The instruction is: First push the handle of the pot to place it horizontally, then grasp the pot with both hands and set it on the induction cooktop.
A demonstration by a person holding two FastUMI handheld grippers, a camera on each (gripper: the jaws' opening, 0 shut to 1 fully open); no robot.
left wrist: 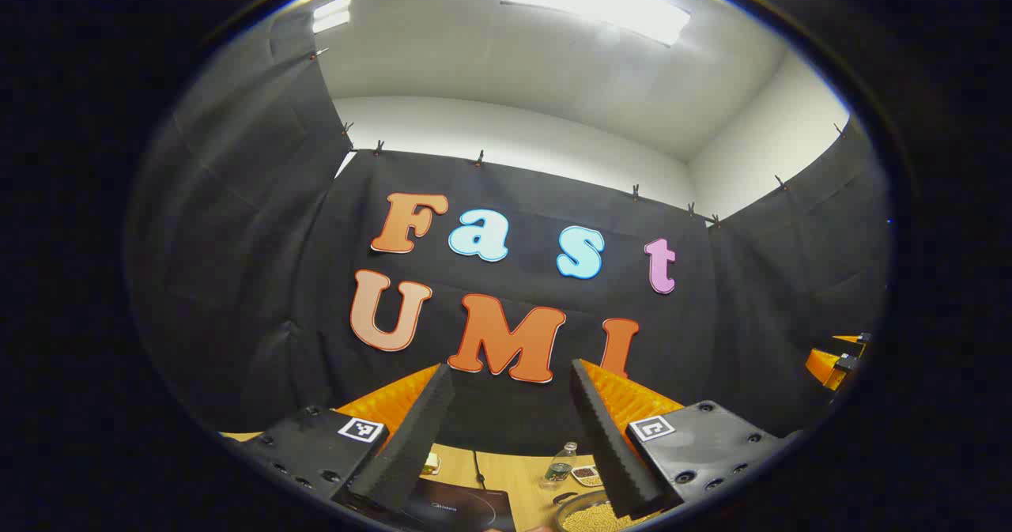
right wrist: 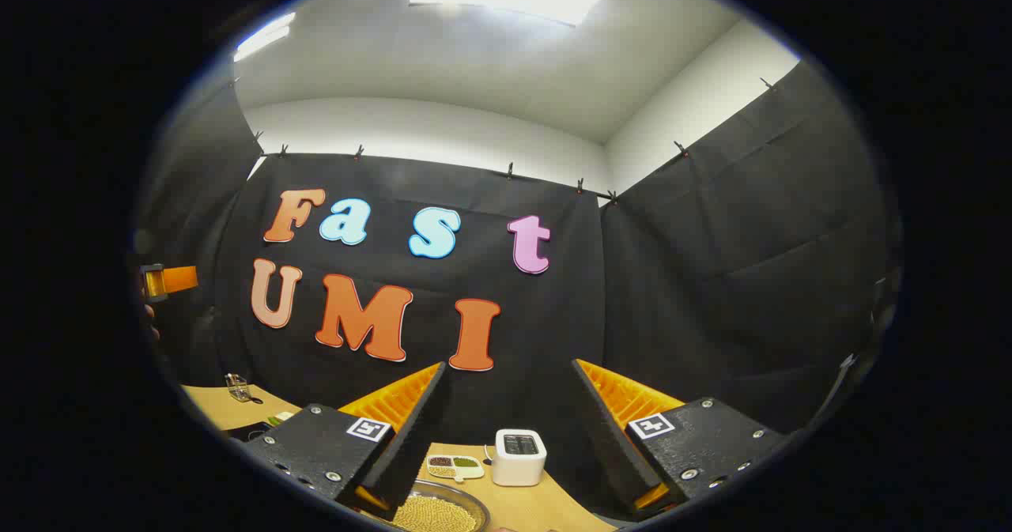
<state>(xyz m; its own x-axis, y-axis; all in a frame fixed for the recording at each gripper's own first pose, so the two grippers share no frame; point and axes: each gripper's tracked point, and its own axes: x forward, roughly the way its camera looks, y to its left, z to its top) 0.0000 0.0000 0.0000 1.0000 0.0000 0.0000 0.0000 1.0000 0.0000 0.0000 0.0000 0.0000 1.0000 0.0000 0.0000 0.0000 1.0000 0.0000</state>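
Both claws hang wide open and empty, high above the table [right wrist: 545, 508]: left claw [left wrist: 510, 429], right claw [right wrist: 506, 429]. The pot [right wrist: 439, 508] of beans sits low between them, right of the cooktop [left wrist: 458, 508]. Judging so, handle-pushing hasn't begun; next, lower a claw to the handle, which is hidden.

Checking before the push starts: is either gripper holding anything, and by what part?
Nothing is held: left gripper and right gripper are both open, raised above the pot.

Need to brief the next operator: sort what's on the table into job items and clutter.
Job items: pot holding pale beans, induction cooktop, left gripper, right gripper, both open.

Clutter: white appliance, divided dish of beans, small bottle, glass item.
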